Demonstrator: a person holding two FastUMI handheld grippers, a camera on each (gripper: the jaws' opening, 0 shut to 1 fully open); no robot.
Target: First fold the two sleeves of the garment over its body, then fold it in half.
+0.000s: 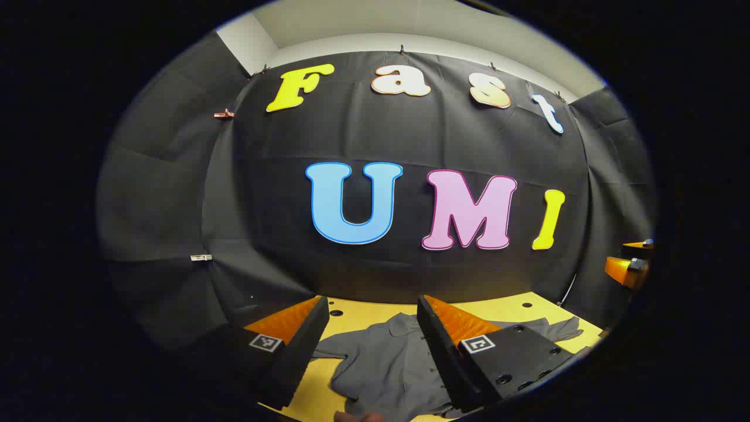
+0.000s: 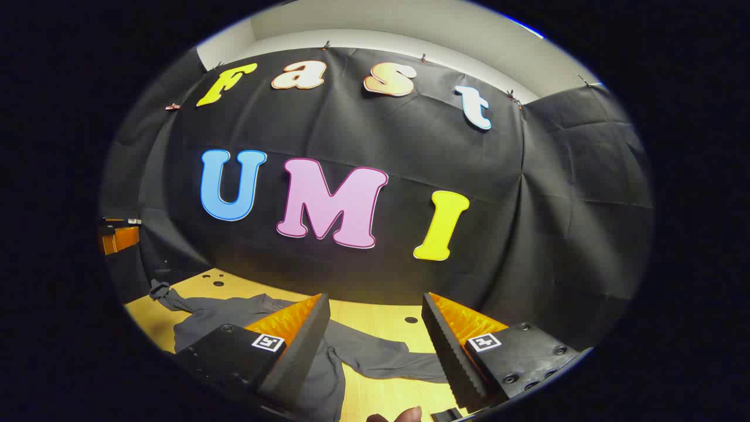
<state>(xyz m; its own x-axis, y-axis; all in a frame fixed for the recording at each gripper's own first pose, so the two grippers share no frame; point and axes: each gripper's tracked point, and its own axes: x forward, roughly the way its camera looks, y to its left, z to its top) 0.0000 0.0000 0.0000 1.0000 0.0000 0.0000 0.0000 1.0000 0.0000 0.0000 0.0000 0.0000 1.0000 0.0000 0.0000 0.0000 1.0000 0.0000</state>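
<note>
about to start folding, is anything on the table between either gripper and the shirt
Nothing visible. The grey shirt lies unfolded on the yellow table, under the open left gripper. Its sleeve lies under the open right gripper.

The garment point(image 1: 387, 363) is showing plain dark grey, unpatterned, in the left gripper view; in the right gripper view it point(image 2: 234, 316) is reading the same grey. The table point(image 1: 363, 313) is showing yellow, dotted with small dark holes, and in the right gripper view it point(image 2: 375, 325) is showing pale wood grain. The booth wall is showing black cloth.
</note>
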